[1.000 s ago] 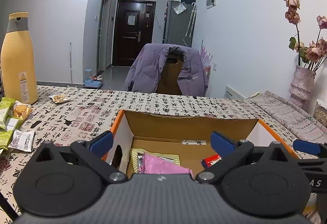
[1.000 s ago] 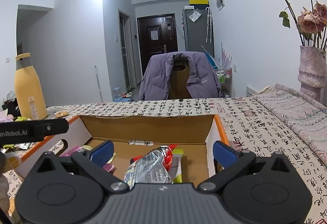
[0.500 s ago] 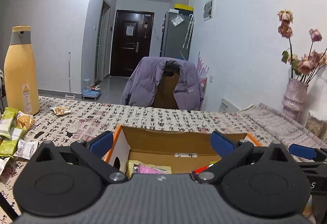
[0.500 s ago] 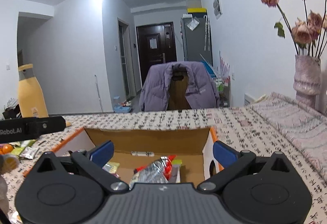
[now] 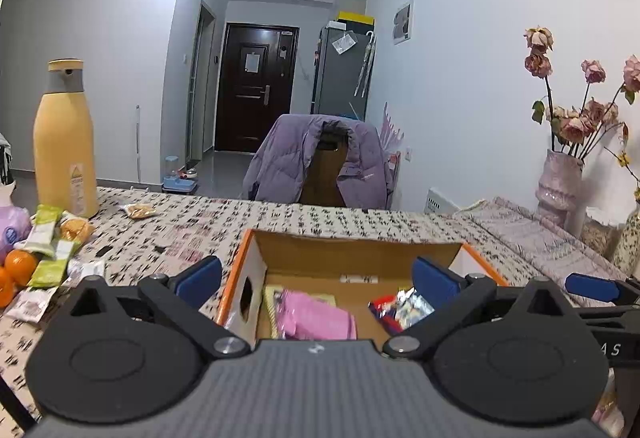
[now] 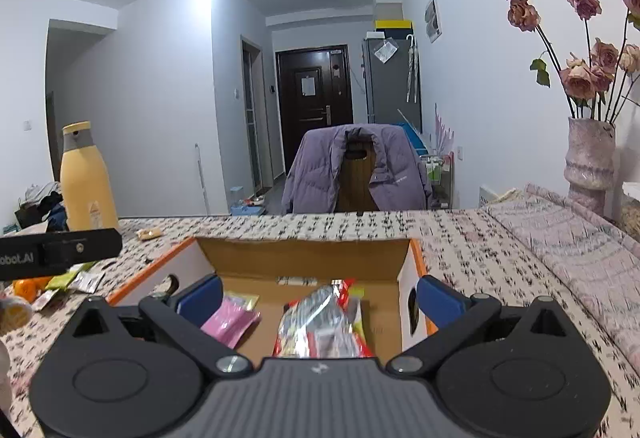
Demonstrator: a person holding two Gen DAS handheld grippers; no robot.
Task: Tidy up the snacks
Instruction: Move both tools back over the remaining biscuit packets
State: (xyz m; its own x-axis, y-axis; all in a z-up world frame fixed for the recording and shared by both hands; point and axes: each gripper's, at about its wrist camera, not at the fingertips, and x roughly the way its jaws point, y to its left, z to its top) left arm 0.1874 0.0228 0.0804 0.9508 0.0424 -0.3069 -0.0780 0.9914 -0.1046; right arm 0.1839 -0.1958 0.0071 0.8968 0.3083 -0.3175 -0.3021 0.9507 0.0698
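snacks partly boxed — pink packet [image 5: 316,320] and foil bag [image 6: 320,322] lie in cardboard box [image 5: 356,252], handy at 12 o'clock. left gripper [image 5: 318,278] and right gripper [image 6: 318,296] both spread wide, empty — loose packets [image 5: 48,254] wait on tablecloth at 9 o'clock.

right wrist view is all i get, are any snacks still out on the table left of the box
Observer: Yes. The left wrist view shows green packets lying beside the yellow bottle, outside the box.
Operator: anything round there too
Observer: An orange sits at the near end of those packets.
Operator: is the left tongs holding something
Observer: No. The left tongs are open and empty above the box.
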